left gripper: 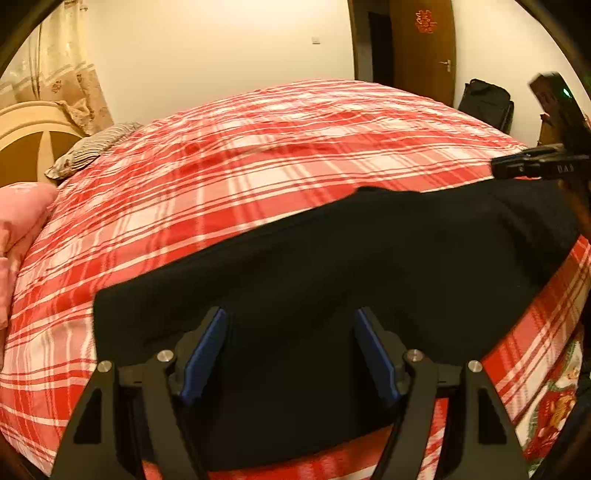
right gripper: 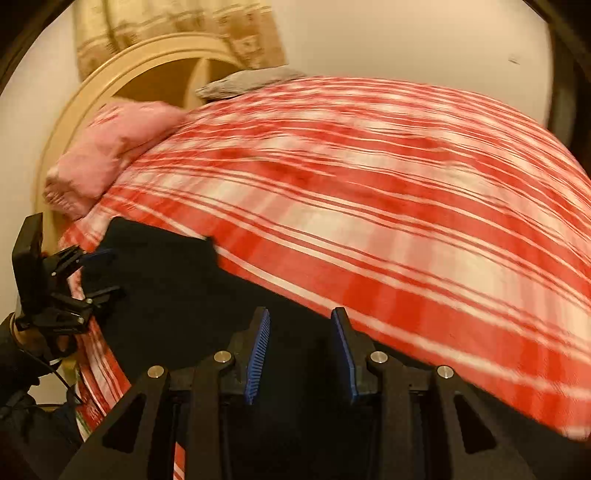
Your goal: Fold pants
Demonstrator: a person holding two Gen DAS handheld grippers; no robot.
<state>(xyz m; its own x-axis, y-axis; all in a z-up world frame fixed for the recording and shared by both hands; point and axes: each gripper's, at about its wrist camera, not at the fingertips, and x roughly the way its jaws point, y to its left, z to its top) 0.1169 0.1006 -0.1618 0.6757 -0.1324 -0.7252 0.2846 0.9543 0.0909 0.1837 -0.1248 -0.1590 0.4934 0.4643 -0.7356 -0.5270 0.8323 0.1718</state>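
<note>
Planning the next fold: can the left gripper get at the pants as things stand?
Probably yes: the left gripper is open right over the pants, with nothing between.

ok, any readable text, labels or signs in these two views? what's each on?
"囍": red double-happiness sign on the brown wooden door, left wrist view.
Pale marking, roughly "DA9", on the right gripper body at the left wrist view's right edge: too blurred to read reliably.
Black pants, red plaid bedcover: no text visible.
Right wrist view: motion-blurred, nothing legible.
</note>
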